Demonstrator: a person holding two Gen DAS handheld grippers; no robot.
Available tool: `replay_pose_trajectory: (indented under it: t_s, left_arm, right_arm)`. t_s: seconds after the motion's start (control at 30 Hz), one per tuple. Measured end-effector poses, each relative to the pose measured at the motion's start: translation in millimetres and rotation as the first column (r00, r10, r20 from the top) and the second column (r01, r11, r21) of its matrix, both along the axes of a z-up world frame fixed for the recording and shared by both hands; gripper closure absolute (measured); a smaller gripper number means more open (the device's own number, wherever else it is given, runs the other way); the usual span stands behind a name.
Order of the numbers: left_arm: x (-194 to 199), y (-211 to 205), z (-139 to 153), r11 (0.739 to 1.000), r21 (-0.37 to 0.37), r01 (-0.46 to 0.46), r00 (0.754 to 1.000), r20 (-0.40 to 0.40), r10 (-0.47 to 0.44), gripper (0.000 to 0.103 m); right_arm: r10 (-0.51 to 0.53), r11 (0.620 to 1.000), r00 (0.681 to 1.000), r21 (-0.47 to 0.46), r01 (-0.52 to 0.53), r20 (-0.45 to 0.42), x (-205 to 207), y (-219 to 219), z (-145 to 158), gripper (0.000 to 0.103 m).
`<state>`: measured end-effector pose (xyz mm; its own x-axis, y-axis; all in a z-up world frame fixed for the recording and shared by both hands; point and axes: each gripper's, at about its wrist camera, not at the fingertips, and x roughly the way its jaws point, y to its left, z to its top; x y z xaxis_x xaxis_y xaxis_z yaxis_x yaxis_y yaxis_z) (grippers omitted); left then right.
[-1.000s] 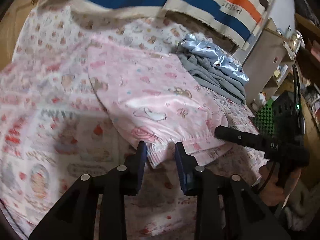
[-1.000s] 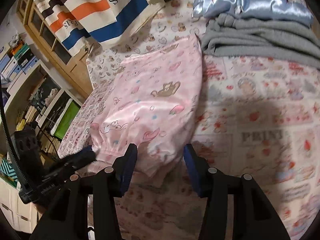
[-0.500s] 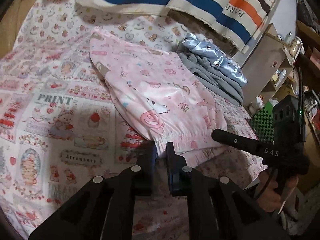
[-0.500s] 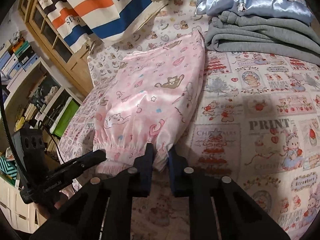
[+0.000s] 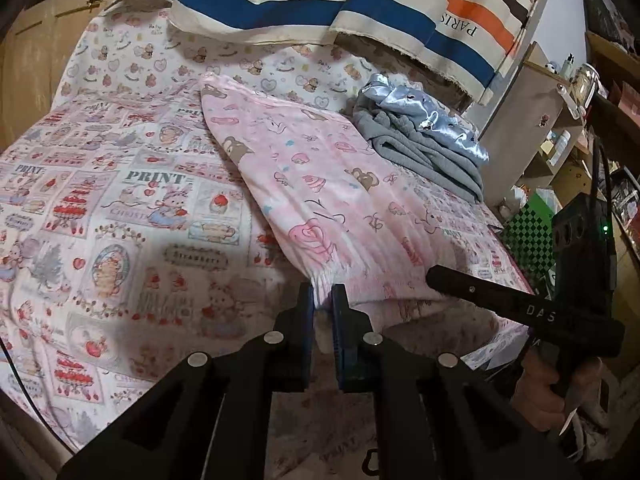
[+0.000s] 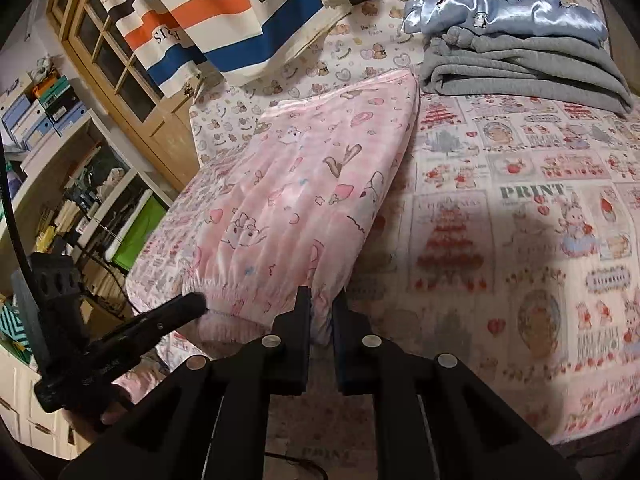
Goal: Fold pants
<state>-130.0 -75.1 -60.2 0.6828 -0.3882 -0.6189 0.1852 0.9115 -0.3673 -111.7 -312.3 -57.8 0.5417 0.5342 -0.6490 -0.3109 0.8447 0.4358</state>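
On the printed bedspread (image 5: 120,208), both tongs (image 5: 322,300) (image 6: 320,308) pinch the pink pants' (image 5: 320,184) waistband.

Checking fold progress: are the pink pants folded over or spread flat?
Spread flat: the pink pants lie full length on the bedspread, both claws shut on the elastic end.

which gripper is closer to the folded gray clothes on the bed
Right. The right gripper grips the pink pants at the corner on the gray clothes' side; the left gripper holds the opposite corner.

Pale pink cartoon-print pants (image 5: 320,184), red-and-cream patchwork-print sheet (image 5: 120,208), grey sweatpants (image 6: 520,68), shiny blue satin garment (image 6: 512,8), orange-blue-brown striped cloth (image 5: 360,0)
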Motion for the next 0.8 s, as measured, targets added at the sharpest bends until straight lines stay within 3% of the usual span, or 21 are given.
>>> replay_pose_trajectory:
  t_s: [0.1, 0.37, 0.57, 0.7, 0.8]
  left_arm:
    - [0.7, 1.7, 1.1, 1.0, 0.028, -0.009, 1.0, 0.019, 0.008, 0.092]
    - [16.7, 30.4, 31.7, 0.984, 0.145, -0.101, 0.988, 0.133, 0.082, 0.076]
    - [51.4, 59.0, 63.5, 0.973, 0.176, -0.152, 0.972, 0.207, 0.115, 0.056]
    - [88.5, 70.5, 79.3, 0.974, 0.174, -0.148, 0.97, 0.218, 0.109, 0.054]
    - [122.4, 76.9, 93.1, 0.976, 0.144, -0.163, 0.969, 0.207, 0.131, 0.054]
  right_arm:
    - [-0.003, 1.0, 1.0, -0.021, 0.004, 0.013, 1.7, -0.7, 0.5, 0.09]
    - [-0.102, 0.995, 0.99, -0.014, 0.104, 0.098, 13.0, -38.5, 34.4, 0.053]
    - [-0.135, 0.99, 0.976, -0.022, 0.141, 0.17, 34.4, -68.5, 68.0, 0.046]
    - [-0.147, 0.981, 0.96, -0.088, 0.172, 0.237, 51.3, -78.6, 79.9, 0.044]
    - [-0.137, 0.988, 0.968, -0.043, 0.149, 0.209, 70.4, -89.1, 88.8, 0.044]
